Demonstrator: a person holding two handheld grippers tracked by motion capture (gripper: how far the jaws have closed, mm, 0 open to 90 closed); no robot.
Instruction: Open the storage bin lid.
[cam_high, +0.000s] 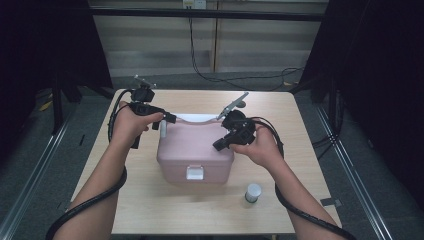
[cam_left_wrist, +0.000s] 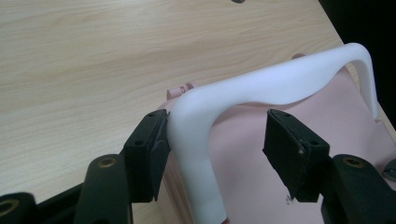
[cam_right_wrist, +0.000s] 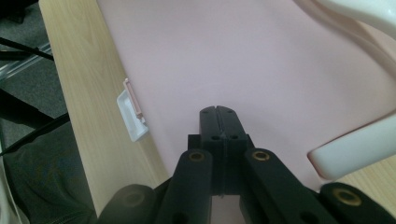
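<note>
I had the pink box (cam_high: 195, 150) sitting near the table's (cam_high: 150, 210) centre in the high view, its white latch (cam_high: 194, 172) facing 6 o'clock, toward the person. The white handle (cam_high: 192, 118) ran along the box's far edge, at 12 o'clock from the lid centre.

L gripper (cam_high: 165, 119) came in from approx 9 o'clock, at the handle's left end. In the left gripper view the L gripper (cam_left_wrist: 217, 144) had its jaws spread w/ the handle (cam_left_wrist: 261, 88) bend between them: one pad (cam_left_wrist: 152, 149) was touching the handle's outer side, the other pad (cam_left_wrist: 289, 149) stood apart from it, over the pink lid (cam_left_wrist: 336, 116). So not a pinch; handle inside the gap, contact on one side only. Couldn't tell whether the touching pad was pressing.

R gripper (cam_high: 220, 145) sat on the lid's right part, approx 3 o'clock from the lid centre, pointing toward 8 o'clock. In the right gripper view the R gripper (cam_right_wrist: 218, 112) had its jaws pressed together, nothing between them, tips right over the lid (cam_right_wrist: 224, 56); whether they touched the lid I couldn't tell. The latch (cam_right_wrist: 130, 114) showed at 9 o'clock of the tips in that view, and the handle (cam_right_wrist: 359, 149) at 3 o'clock.

A small jar w/ a white cap (cam_high: 253, 192) stood on the table at approx 4 o'clock of the box, well apart from both grippers.
</note>
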